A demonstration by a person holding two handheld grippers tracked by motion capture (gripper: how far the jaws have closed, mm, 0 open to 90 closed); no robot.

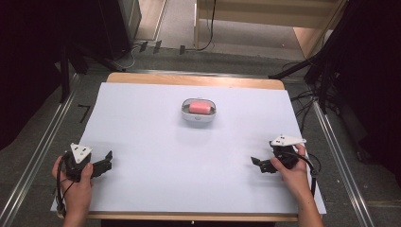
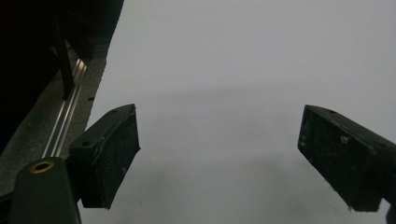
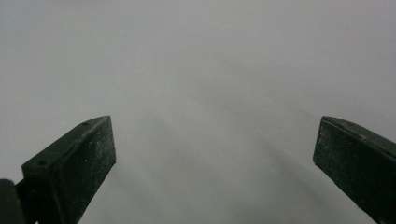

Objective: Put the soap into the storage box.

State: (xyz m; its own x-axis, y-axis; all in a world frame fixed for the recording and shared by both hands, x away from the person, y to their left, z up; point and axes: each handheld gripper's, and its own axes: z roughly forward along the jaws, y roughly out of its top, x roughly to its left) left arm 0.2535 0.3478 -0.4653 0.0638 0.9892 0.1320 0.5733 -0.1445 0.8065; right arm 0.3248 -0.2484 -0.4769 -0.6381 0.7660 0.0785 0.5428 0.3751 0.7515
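- A white sheet point(image 1: 156, 179) covers a wooden table point(image 1: 194, 80), seen from above; everything below is placed relative to a small white dish point(image 1: 198, 117) that sits on the sheet a little beyond its middle.
- Far to the left of the dish and nearer the person, the left hand point(image 1: 78, 184) holds the left gripper point(image 1: 108, 161) at the sheet's near left corner. A grey three-cornered plate point(image 1: 80, 152) sits on top of it (a cable trails down beside the wrist).
- In the left gripper view, the left gripper point(image 2: 219, 158) has its two black jaws spread wide, released, with bare white sheet between them. A strip of dark floor and a metal rail point(image 2: 65, 121) run past the sheet's edge at the left of that view.
- The dish itself is rounded and shallow, with a pink block point(image 1: 200, 107) lying inside it. It stands well apart from both grippers.
- Far to the right of the dish and nearer the person, the right hand point(image 1: 293, 172) holds the right gripper point(image 1: 257, 164) near the sheet's right edge, jaws pointing inward toward the left hand. It too carries a grey plate point(image 1: 286, 140) on top.
- In the right gripper view, the right gripper point(image 3: 215, 158) also has its jaws wide apart, released, holding nothing, over plain white sheet.
- Beyond the dish, past the table's far edge, lie grey floor, cables and a pale wooden frame point(image 1: 265, 14).
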